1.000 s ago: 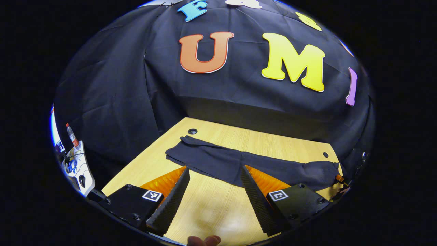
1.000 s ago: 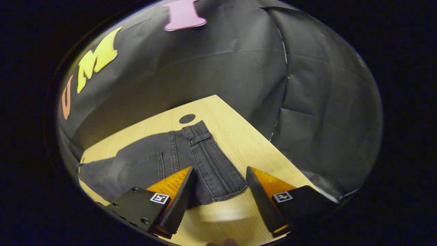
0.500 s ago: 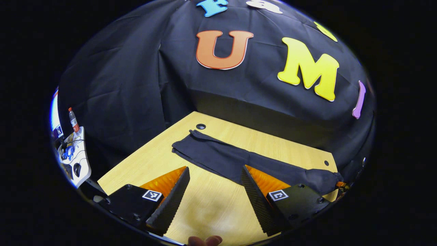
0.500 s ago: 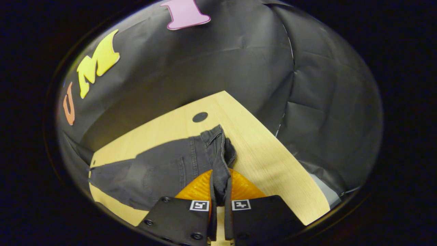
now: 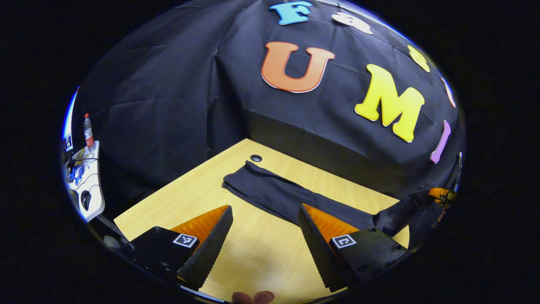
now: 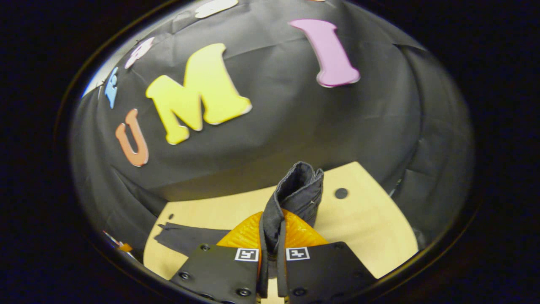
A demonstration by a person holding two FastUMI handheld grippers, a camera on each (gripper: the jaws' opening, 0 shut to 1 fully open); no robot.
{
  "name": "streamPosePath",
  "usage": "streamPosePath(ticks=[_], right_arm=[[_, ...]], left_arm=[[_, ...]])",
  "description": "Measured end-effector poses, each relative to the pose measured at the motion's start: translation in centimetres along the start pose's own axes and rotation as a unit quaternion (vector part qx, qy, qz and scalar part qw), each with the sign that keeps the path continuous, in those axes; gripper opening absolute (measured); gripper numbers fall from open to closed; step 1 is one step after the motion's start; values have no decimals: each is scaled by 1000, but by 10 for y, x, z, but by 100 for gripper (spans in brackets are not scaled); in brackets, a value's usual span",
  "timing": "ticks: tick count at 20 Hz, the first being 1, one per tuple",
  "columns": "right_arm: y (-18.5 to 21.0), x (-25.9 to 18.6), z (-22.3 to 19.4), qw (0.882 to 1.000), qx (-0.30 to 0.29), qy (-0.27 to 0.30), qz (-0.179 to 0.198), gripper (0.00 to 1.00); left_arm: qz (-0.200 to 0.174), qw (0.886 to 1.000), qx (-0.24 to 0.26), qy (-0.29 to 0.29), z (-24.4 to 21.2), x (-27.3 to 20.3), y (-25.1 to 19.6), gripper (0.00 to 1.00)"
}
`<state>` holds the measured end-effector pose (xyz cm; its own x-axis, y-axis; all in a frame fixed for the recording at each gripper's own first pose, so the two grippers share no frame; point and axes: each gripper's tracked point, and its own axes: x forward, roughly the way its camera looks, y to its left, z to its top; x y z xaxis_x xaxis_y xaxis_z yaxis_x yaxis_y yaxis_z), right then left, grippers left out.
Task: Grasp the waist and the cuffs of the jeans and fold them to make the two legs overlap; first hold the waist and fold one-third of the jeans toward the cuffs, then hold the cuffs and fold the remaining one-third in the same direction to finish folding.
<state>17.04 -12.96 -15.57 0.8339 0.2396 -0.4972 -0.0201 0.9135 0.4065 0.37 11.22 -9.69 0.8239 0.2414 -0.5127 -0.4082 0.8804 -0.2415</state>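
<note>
The right gripper (image 6: 272,247) pinches the waist (image 6: 295,190) of the jeans (image 5: 291,198), lifted off the table (image 5: 190,198) toward twelve o'clock. The left gripper (image 5: 263,236) hangs spread over bare wood, legs lying at one o'clock. Carry the waist evenly; the layers probably bunch, so keep edges aligned.

Both views low over table (image 5: 181,198)
</note>
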Motion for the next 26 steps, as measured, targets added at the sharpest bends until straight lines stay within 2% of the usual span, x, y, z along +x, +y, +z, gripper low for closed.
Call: streamPosePath(ticks=[1, 4, 5, 6, 8, 9, 10, 12, 13, 14, 15, 16, 17, 19, 22, 23, 25, 26], right_arm=[[37, 9, -9, 1000, 2, 2, 17, 13], [134, 47, -59, 998, -18, 26, 60, 13], [159, 60, -80, 996, -24, 39, 70, 9], [178, 75, -103, 995, -31, 54, 75, 9], [200, 105, -150, 993, -64, 76, 66, 9], [208, 121, -178, 990, -84, 90, 60, 4], [219, 140, -209, 987, -105, 105, 55, 9], [222, 166, -262, 979, -138, 142, 38, 9], [222, 176, -283, 975, -153, 155, 33, 4], [222, 182, -298, 972, -169, 161, 27, 9], [219, 187, -308, 968, -187, 165, 22, 5], [218, 186, -310, 966, -198, 166, 22, 9], [221, 183, -305, 966, -198, 165, 33, 19], [229, 173, -296, 967, -190, 162, 46, 26], [241, 143, -264, 973, -178, 130, 65, 65], [244, 129, -251, 974, -176, 122, 74, 70], [247, 92, -224, 975, -172, 108, 91, 78], [247, 72, -210, 975, -173, 100, 99, 82]], left_arm=[[4, 1000, -6, -2, 2, -4, 13, 100], [22, 999, -26, -2, 6, -19, 57, 98], [32, 999, -34, -2, 8, -24, 73, 98], [42, 998, -44, -3, 9, -29, 90, 98], [63, 996, -61, -1, 10, -37, 120, 99], [71, 995, -68, 2, 10, -41, 132, 99], [78, 994, -74, 5, 8, -44, 142, 98], [86, 993, -80, 10, 5, -49, 156, 98], [88, 993, -81, 13, 4, -49, 160, 98], [89, 993, -82, 15, 3, -50, 162, 99], [87, 992, -85, 18, 2, -49, 162, 99], [83, 992, -90, 20, 2, -47, 160, 98], [76, 992, -94, 21, 2, -43, 158, 99], [60, 992, -104, 24, 3, -30, 153, 99], [36, 991, -127, 26, 12, 0, 134, 99], [23, 989, -142, 31, 14, 12, 128, 99], [-15, 979, -197, 45, 15, 46, 109, 99], [-48, 968, -242, 54, 17, 62, 99, 98]])
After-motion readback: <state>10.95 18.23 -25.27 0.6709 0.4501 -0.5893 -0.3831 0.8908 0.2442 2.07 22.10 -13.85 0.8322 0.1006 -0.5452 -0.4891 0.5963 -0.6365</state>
